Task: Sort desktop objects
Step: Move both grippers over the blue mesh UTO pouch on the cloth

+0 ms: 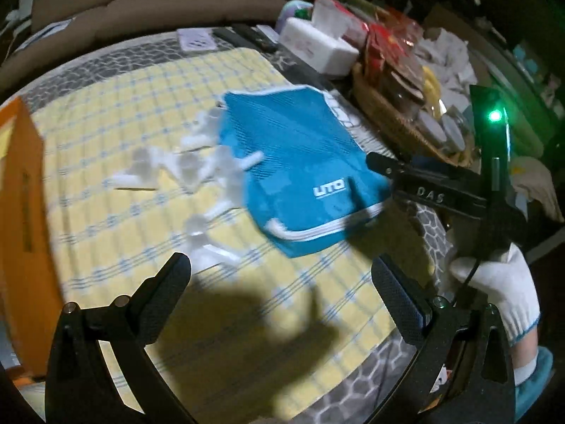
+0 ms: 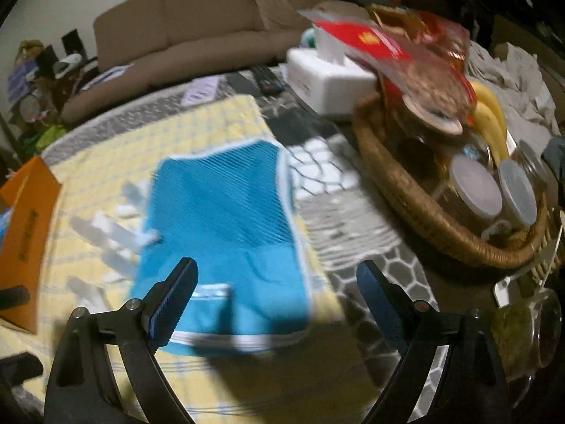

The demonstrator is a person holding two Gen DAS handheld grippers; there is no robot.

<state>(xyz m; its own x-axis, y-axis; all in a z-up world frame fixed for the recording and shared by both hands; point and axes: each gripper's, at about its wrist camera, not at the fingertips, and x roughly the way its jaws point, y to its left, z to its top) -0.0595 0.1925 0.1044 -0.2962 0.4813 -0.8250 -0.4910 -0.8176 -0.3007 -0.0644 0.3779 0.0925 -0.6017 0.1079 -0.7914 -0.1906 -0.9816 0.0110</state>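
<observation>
The blue mesh pouch lies flat on the yellow checked cloth covering the table, with small white plastic pieces scattered touching its left edge. It looks soft, light and floppy; the white-trimmed zipper edge seems the best place to pinch. Both the left tool and right tool are spread wide, holding nothing.

A home living room.
A brown sofa stands behind a cluttered table with tissue box, remotes, and snack basket.
</observation>
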